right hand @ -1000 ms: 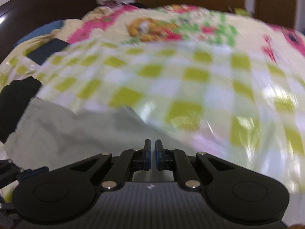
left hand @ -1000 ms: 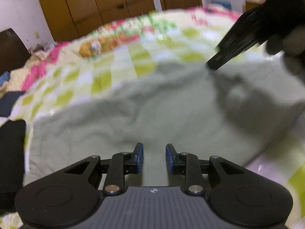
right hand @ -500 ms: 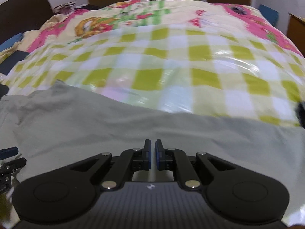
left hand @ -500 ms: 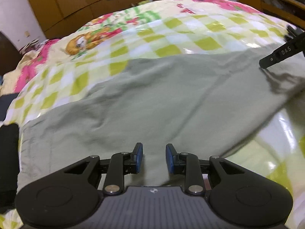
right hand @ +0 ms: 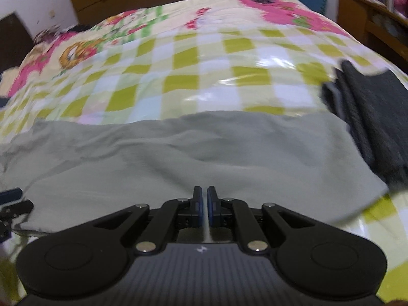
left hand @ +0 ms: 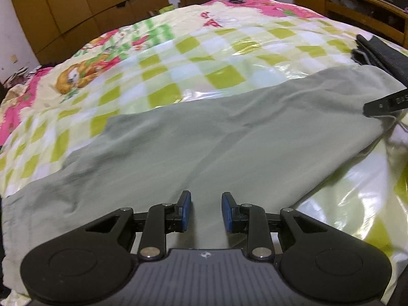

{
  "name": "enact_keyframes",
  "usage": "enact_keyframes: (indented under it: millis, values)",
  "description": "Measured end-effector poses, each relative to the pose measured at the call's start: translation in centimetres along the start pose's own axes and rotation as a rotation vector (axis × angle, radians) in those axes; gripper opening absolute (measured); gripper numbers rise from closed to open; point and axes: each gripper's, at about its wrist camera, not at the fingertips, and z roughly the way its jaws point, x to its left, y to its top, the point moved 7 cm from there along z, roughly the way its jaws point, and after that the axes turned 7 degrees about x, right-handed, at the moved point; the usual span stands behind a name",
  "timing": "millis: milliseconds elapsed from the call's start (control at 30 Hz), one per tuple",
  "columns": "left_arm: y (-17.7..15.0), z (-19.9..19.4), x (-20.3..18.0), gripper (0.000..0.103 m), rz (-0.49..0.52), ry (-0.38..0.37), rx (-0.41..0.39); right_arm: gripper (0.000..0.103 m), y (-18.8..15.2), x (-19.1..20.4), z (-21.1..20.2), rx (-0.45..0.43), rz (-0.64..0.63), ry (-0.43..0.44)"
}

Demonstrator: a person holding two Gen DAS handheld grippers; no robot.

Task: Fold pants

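Observation:
Grey-green pants (left hand: 204, 132) lie spread lengthwise across the bed, fairly flat with shallow wrinkles; the right wrist view shows them too (right hand: 204, 153). My left gripper (left hand: 206, 210) hovers over their near edge around the middle, open, its blue pads apart with only cloth showing below. My right gripper (right hand: 205, 204) is shut, its pads almost touching, above the pants near their right end. I see no cloth pinched in it. In the left wrist view the right gripper (left hand: 377, 105) reaches in from the right edge and casts a shadow on the cloth.
The bed has a glossy green-and-white checked cover (left hand: 204, 58) with pink cartoon prints at the far end. A dark folded garment (right hand: 369, 117) lies against the pants' right end. Wooden wardrobes (left hand: 89, 7) stand behind the bed, and a wooden desk (left hand: 357, 2) stands at the right.
Both grippers have slid to the right along the pants, the right one farther. The pants now lie flatter and more stretched out. The dark folded garment has come into view.

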Motion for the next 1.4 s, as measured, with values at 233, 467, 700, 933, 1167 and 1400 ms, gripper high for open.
enact_keyframes:
  millis: [233,467,700,933,1167,1400]
  values:
    - [0.9,0.5,-1.8,0.041,0.018,-0.027,-0.009,0.009,-2.1,-6.6,-3.2,-0.065,0.229,0.026]
    - [1.1,1.1,-2.7,0.041,0.027,-0.051,-0.008,0.010,-4.4,-11.0,-3.8,-0.072,0.418,0.075]
    - [1.3,1.2,-3.1,0.041,0.035,-0.052,-0.008,0.024,-3.6,-13.2,-1.9,-0.158,0.660,0.256]
    - [1.5,1.2,-3.1,0.041,0.050,-0.049,-0.012,0.029,-3.3,-14.5,-1.3,-0.226,0.787,0.373]
    - [1.6,1.2,-3.3,0.041,0.057,-0.056,-0.012,0.044,-4.6,-16.2,-2.5,-0.342,0.882,0.482]
    - [1.7,1.1,-3.5,0.041,0.065,-0.067,-0.014,0.054,-4.1,-16.4,-2.6,-0.345,0.884,0.496]
